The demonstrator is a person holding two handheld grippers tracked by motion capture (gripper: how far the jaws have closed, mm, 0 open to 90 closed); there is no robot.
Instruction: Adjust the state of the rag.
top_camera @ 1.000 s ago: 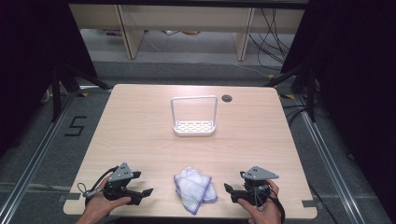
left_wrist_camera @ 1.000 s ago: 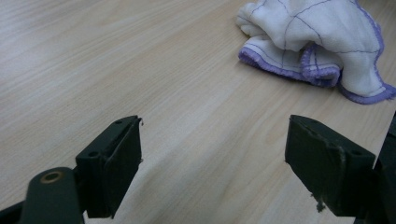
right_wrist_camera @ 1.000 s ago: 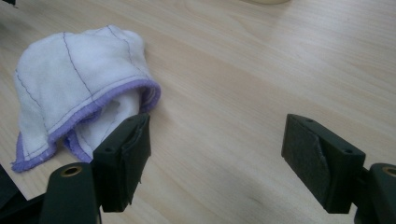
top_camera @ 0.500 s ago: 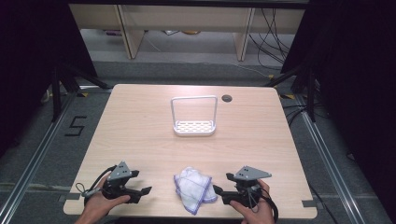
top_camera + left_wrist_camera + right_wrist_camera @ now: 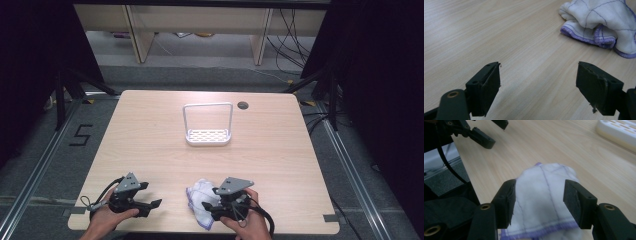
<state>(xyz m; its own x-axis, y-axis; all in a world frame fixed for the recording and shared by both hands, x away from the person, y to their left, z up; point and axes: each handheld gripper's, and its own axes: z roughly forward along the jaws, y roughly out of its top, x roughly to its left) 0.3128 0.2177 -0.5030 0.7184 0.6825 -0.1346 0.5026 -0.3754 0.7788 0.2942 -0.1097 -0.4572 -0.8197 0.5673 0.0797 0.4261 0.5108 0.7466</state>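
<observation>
A crumpled white cloth with purple stitching [image 5: 197,200] lies near the table's front edge. My right gripper [image 5: 206,210] points left at it. In the right gripper view its jaws [image 5: 540,197] straddle the cloth [image 5: 544,195]. They have just been closing, and the pads [image 5: 574,202] do not visibly press on the fabric. My left gripper [image 5: 149,195] rests at the front left, open, with bare table between its jaws [image 5: 537,77]. The cloth [image 5: 599,22] lies ahead of it and to the right.
A white perforated rack with a tall loop handle [image 5: 207,135] stands mid-table, its edge [image 5: 619,132] also in the right gripper view. A round cable hole [image 5: 243,105] sits near the table's far edge. Dark floor and cables surround the table.
My right gripper has moved left from the front right up to the cloth, and its jaws have narrowed around it. The left gripper and the rack have stayed put.
</observation>
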